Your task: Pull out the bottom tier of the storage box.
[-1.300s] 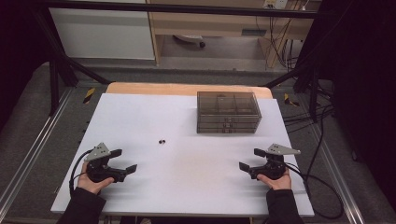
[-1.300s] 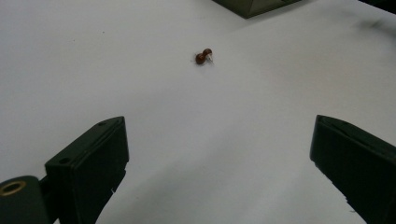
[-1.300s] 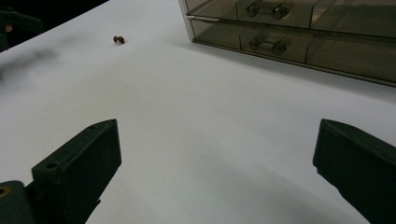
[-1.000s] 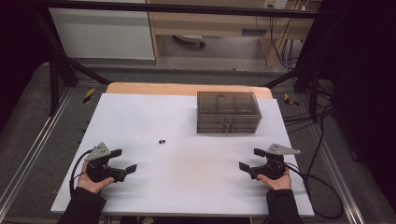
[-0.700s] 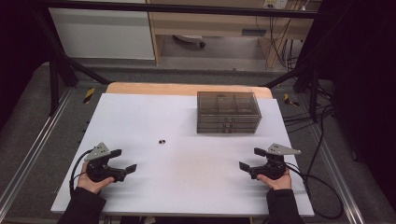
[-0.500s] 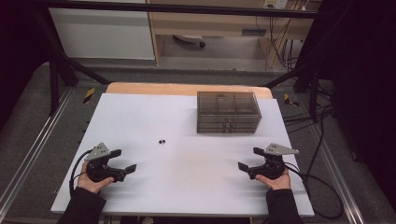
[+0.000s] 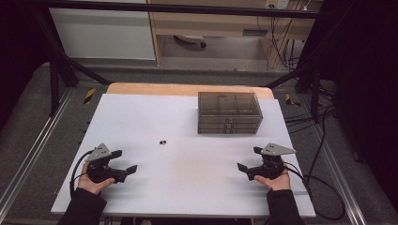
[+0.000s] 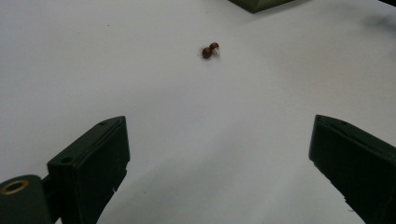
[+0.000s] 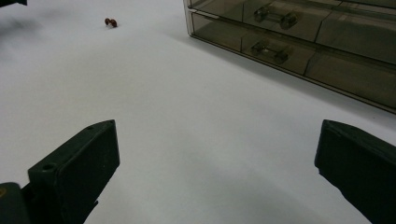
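In the high view, the left gripper (image 7: 124,161) is seen at the lower left of the frame, held in a hand (image 7: 91,182) just above the white table (image 7: 187,187), with its jaws spread wide and nothing between them. The right gripper (image 7: 248,159) is seen at the lower right of the frame, likewise held in a hand (image 7: 276,180), with its jaws spread wide and empty. The two grippers are well apart, each pointed toward the middle of the table. A small pair of red beads (image 7: 163,142) is found lying on the bare tabletop, left of centre in the high view, nearer to the left gripper than to the right and touched by neither. In the left gripper view the beads (image 8: 210,50) are seen in the upper middle of the frame, beyond and between the two open jaws, the two round pieces touching each other. In the right gripper view the beads (image 9: 110,22) are seen at the upper left, far off. A smoky clear drawer box (image 7: 229,112) stands toward the upper right of the table, well apart from the beads. In the right gripper view the drawer box (image 9: 299,37) occupies the upper right of the frame, with drawers shut and handles visible.
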`<control>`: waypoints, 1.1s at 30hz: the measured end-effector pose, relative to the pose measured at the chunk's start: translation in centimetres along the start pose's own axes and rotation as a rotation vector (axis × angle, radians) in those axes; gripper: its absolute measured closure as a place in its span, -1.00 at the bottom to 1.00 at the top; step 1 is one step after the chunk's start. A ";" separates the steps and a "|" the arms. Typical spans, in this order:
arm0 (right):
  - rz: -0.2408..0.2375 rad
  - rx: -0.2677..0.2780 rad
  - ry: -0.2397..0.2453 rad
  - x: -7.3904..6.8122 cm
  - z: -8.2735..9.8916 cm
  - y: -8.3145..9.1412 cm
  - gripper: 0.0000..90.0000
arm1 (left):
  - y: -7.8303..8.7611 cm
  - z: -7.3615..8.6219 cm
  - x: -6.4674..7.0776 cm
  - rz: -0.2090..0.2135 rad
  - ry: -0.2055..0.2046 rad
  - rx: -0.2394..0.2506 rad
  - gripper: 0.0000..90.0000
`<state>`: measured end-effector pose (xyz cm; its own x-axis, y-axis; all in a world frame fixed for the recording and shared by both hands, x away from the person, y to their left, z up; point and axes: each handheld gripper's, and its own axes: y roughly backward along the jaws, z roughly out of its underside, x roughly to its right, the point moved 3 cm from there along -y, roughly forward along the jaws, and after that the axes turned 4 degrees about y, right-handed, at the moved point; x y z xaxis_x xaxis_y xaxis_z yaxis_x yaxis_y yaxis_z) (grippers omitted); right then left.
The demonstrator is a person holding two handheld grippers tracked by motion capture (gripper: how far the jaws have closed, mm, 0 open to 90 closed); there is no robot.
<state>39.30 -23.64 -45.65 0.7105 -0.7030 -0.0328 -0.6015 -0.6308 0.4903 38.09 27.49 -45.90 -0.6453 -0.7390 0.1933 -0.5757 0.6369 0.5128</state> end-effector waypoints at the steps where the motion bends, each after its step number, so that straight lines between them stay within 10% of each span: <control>1: 0.004 -0.003 0.003 0.0 0.0 0.0 -0.99 | 0.0 0.0 0.0 0.000 0.001 0.000 -0.89; 33: 0.111 -0.102 0.200 -1.1 -1.7 -1.4 -0.97 | 0.0 0.0 -0.1 -0.005 0.003 0.000 -0.89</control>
<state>40.02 -21.41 -44.79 0.7061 -0.6809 0.1944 -0.6473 -0.5093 0.5671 38.14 27.55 -45.95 -0.6409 -0.7429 0.1933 -0.5790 0.6331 0.5137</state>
